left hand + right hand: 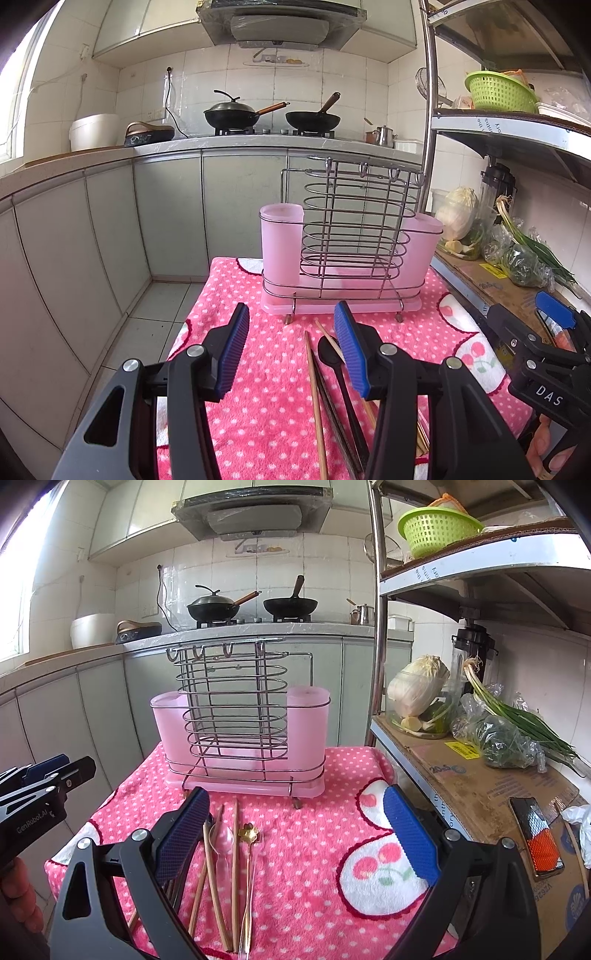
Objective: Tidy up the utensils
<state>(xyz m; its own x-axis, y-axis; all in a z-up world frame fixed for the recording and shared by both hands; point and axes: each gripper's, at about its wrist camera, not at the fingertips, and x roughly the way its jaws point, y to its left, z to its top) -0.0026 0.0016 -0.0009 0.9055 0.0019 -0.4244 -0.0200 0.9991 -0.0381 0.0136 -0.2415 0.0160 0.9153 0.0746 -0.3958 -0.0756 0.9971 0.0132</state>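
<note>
Both tongs, left [291, 350] and right [295, 845], are held spread and empty above the utensils [229, 867] laid on the bench [314, 830]. Nothing is yet gripped; a chopstick [314, 391] must be pinched next and carried to the pink holder [243, 734].

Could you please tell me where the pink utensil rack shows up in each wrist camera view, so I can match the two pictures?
Left wrist view: the pink utensil rack stands right of centre, at the far end of the pink polka-dot towel.
Right wrist view: the rack stands left of centre, beyond the utensils.
Shared landmark: the green basket on the shelf, upper right.
</note>
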